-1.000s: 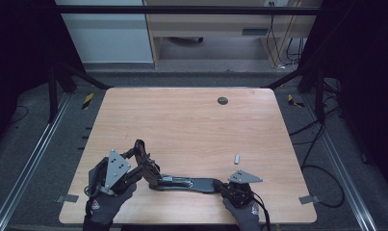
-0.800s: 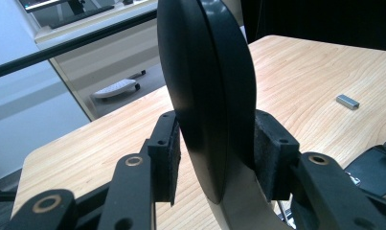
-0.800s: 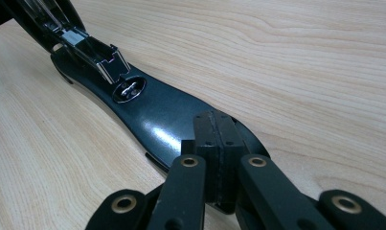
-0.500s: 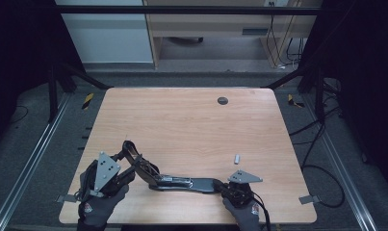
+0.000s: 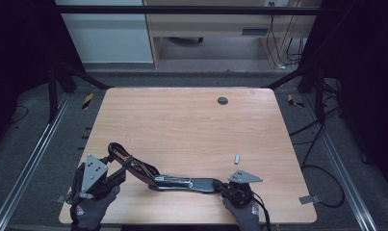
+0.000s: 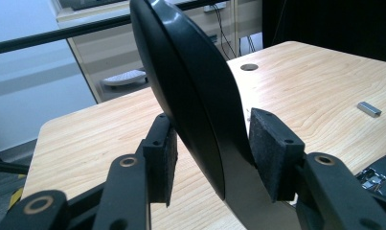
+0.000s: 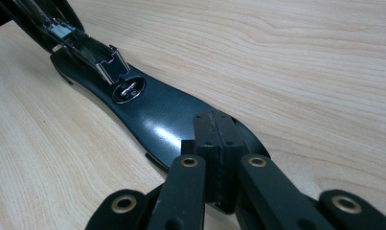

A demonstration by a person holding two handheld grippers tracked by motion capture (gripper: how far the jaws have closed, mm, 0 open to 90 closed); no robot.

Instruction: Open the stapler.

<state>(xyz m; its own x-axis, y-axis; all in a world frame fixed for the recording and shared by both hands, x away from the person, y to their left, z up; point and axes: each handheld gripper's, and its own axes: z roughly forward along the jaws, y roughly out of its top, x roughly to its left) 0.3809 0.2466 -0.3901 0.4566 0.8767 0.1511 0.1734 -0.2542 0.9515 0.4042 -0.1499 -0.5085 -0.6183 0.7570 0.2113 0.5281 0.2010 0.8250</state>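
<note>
Two grippers work one stapler (image 5: pixel 182 182): the right gripper (image 7: pixel 214 143), jaws together, pins its base; its lid (image 6: pixel 190 91) stands swung up between the left gripper's (image 6: pixel 212 153) just-widening jaws. Staple block (image 5: pixel 237 159) still unloaded.

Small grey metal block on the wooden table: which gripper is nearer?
Right. The right gripper sits just below the small grey metal block, pressed down on the black stapler's base. The left gripper is far across, jaws around the stapler's raised top.

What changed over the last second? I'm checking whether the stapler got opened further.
The left tongs swung the black stapler's top arm back toward the table's left edge, their jaws just opening around it. The right tongs, shut, pin the stapler base unmoved, like the small metal block.
</note>
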